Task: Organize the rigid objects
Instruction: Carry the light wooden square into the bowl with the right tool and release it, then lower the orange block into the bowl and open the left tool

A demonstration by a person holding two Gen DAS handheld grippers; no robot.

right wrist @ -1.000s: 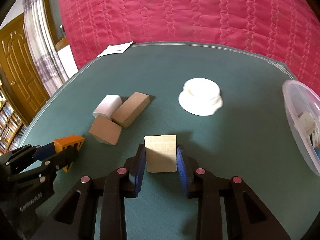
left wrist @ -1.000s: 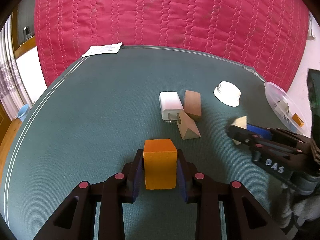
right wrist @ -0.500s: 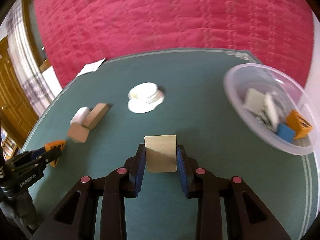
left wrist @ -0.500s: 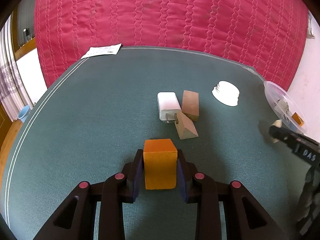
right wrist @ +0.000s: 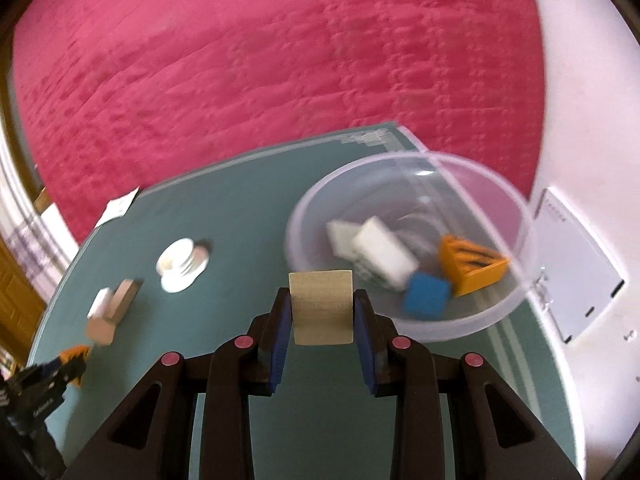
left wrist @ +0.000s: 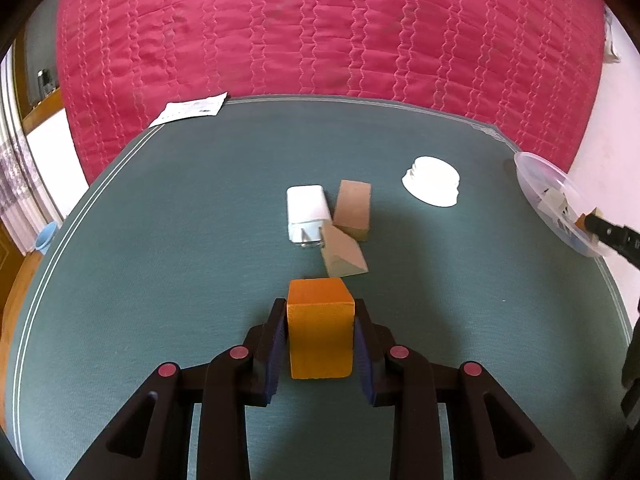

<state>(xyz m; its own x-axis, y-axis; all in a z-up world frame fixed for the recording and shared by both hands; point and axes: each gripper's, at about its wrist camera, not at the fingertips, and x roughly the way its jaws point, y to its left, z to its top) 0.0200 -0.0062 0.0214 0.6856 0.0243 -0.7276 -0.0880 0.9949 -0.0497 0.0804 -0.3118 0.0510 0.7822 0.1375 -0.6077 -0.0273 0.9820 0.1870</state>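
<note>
My left gripper (left wrist: pixel 321 330) is shut on an orange wooden block (left wrist: pixel 321 332), held low over the green table (left wrist: pixel 160 240). Just beyond it lie a white charger (left wrist: pixel 306 214), a brown wooden block (left wrist: pixel 352 210) and a wooden wedge (left wrist: pixel 342 254), touching one another. My right gripper (right wrist: pixel 321 312) is shut on a pale wooden block (right wrist: pixel 321 306) and holds it right at the near rim of a clear plastic bowl (right wrist: pixel 500 312). The bowl holds a blue cube (right wrist: pixel 426 294), an orange wedge (right wrist: pixel 472 266) and white pieces (right wrist: pixel 380 254).
A white round lid (left wrist: pixel 433 180) lies at the table's back right. A paper sheet (left wrist: pixel 188 109) sits at the far left edge. A red quilt (left wrist: pixel 320 32) hangs behind the table. The bowl (left wrist: pixel 548 196) stands at the right edge, beside a white wall.
My right gripper has swung right with the pale block, from mid-table to the bowl's near rim. My left gripper has stayed in place with the orange block.
</note>
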